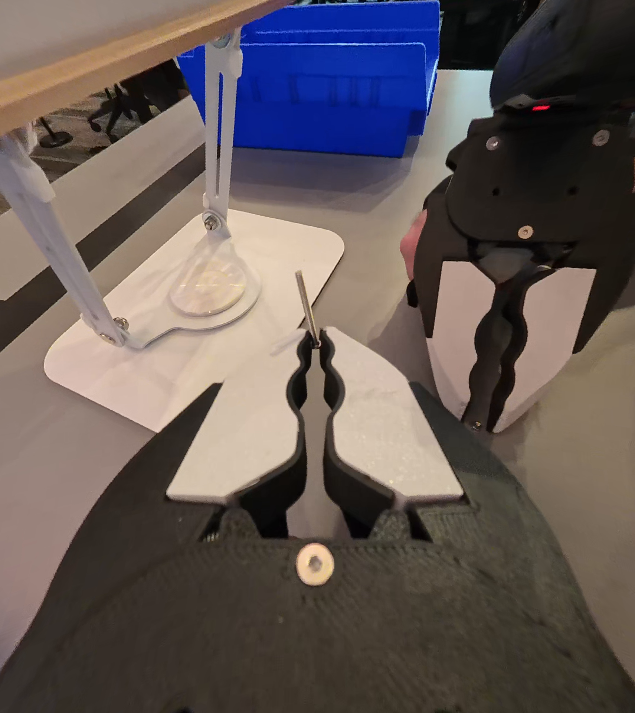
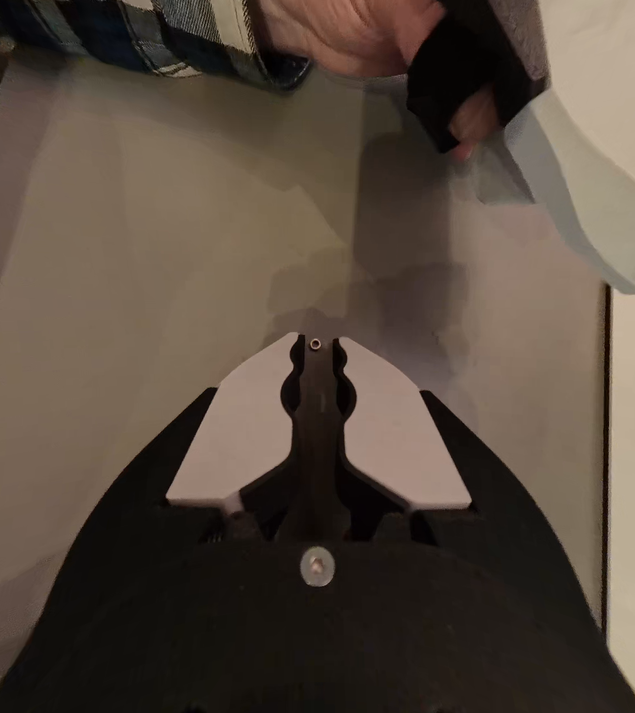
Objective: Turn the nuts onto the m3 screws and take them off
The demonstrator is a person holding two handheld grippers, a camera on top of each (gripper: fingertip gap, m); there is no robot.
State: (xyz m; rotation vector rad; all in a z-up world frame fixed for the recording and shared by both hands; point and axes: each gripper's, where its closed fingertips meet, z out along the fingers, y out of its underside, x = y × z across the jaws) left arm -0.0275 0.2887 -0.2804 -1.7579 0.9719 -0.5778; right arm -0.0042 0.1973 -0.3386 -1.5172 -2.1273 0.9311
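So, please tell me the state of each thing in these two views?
Left gripper: jaws shut on a thin metal screw that sticks out forward.
Right gripper: jaws open, small metal ring lying between them on the grey table.
White stand: upright, holding a tilted wooden board.
Blue bin: upright.

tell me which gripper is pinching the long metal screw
The left gripper: the long screw juts from its closed tips. The right gripper stands open around a small ring.
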